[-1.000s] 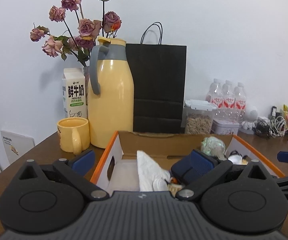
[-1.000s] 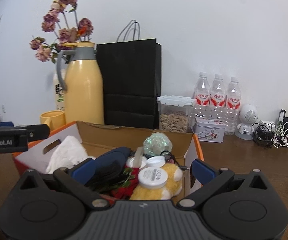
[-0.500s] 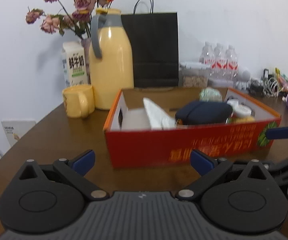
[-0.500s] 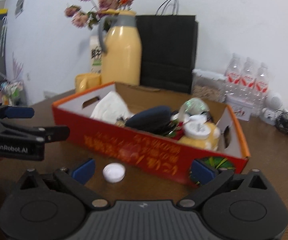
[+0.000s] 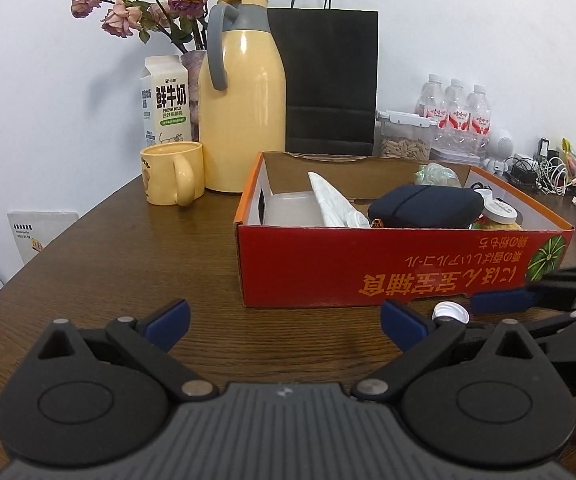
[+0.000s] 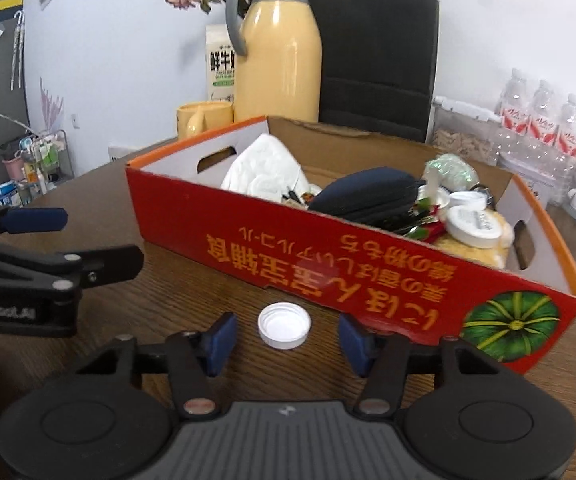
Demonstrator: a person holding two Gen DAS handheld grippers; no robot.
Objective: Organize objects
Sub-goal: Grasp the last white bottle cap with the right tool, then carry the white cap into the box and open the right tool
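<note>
Small white plastic bottle cap (image 6: 284,325), open side up on the brown wooden tabletop (image 6: 175,296), just in front of the red cardboard box (image 6: 328,256) and apart from its printed wall. Framed at twelve o'clock between the blue-padded fingers of the right gripper (image 6: 285,338), jaws closing around it, pads not yet touching either rim. Step in hand, by the look of it: picking up the stray cap to join the clutter in the box. Next move likely calls for the pads to meet the cap's thin wall squarely and low, since so shallow a piece could skid or flip, then a lift over the near wall.

Inside the box: a navy zip pouch (image 6: 364,196), crumpled white tissue (image 6: 263,172), white-lidded jars (image 6: 474,220).

Left gripper (image 5: 283,322) idle at nine o'clock of the cap, jaws spread wide over bare wood, grasping nothing.

Beyond the box at twelve o'clock, a yellow thermos jug with grey handle (image 5: 241,108) and a black paper bag (image 5: 330,80); at eleven o'clock, a yellow mug (image 5: 171,172) and a milk carton (image 5: 165,100).
</note>
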